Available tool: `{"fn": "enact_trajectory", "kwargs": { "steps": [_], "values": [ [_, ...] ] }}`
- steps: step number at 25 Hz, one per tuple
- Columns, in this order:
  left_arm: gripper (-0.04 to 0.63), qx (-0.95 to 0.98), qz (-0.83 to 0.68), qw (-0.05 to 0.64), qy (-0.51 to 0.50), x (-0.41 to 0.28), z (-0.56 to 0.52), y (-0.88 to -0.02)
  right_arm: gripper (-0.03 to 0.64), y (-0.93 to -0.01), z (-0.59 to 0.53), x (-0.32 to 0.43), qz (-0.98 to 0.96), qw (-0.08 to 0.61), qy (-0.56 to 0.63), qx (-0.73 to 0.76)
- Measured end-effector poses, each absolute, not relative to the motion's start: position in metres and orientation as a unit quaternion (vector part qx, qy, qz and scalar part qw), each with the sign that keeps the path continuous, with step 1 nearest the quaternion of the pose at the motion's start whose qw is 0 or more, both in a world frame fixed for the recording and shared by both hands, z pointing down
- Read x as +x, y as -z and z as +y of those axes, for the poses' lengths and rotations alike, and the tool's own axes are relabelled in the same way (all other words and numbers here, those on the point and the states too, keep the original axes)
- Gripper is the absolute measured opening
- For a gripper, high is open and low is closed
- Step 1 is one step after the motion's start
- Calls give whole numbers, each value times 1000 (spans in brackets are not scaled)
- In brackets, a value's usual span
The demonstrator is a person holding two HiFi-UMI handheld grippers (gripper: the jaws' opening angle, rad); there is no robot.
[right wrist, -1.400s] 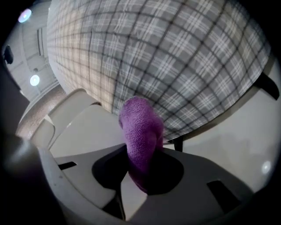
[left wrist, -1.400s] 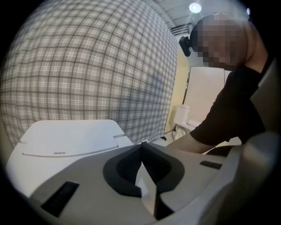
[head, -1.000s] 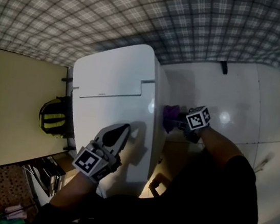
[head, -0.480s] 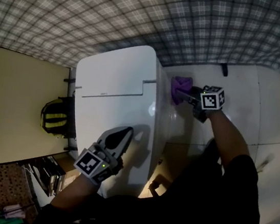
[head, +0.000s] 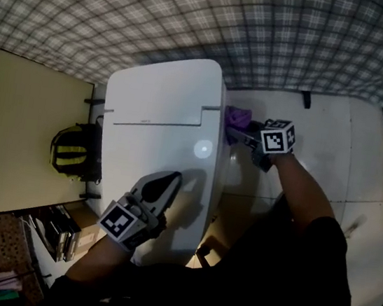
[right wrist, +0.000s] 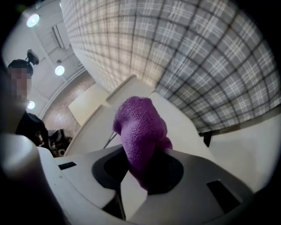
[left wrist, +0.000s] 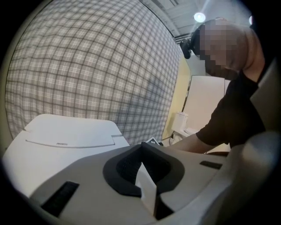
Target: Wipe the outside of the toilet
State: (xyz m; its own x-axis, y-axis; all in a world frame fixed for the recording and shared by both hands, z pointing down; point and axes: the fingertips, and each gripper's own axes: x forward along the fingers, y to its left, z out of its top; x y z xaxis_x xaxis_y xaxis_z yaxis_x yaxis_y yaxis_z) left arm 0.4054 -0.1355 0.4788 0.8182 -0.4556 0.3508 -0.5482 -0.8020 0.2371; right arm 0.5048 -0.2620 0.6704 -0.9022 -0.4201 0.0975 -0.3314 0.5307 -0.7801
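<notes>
Purple terry cloth fills the right gripper view, bunched upright and pinched between the jaws of the right hand-held gripper. The head view cannot give us that weave or that grip. There the cloth is only a small purple patch against the right flank of the white toilet, near its back end by the plaid wall.

In the left gripper view we see the left hand-held gripper with its jaws pressed together on nothing, looking along the closed lid. From the head view we place it over the front part of that lid.

Compared with half a second ago, the cloth sits tighter against the toilet's side. Compared with a second ago, it is further back toward the wall — while the left hand-held gripper has kept its place over the lid.
</notes>
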Motion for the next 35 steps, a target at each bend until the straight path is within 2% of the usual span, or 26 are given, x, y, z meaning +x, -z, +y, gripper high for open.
{"fn": "enact_trajectory", "kwargs": {
  "steps": [8, 13, 16, 24, 28, 35],
  "values": [
    [-5, 945, -265, 154, -114, 411, -96, -454, 87, -677, -75, 439, 896, -117, 428, 3],
    [-5, 935, -297, 155, -113, 368, -53, -443, 89, -665, 13, 414, 889, -253, 361, 123],
    [-5, 929, -320, 157, -103, 336, -26, -437, 89, -658, 41, 423, 885, -306, 331, 118],
    [-5, 925, -344, 155, -43, 265, 6, -414, 92, -593, 18, 455, 907, -256, 312, -118],
    [-5, 920, -354, 163, -32, 226, 10, -414, 92, -565, 1, 465, 899, -167, 315, -254],
    [-5, 909, -384, 157, -44, 163, 17, -416, 92, -562, 4, 457, 878, -114, 301, -354]
  ]
}}
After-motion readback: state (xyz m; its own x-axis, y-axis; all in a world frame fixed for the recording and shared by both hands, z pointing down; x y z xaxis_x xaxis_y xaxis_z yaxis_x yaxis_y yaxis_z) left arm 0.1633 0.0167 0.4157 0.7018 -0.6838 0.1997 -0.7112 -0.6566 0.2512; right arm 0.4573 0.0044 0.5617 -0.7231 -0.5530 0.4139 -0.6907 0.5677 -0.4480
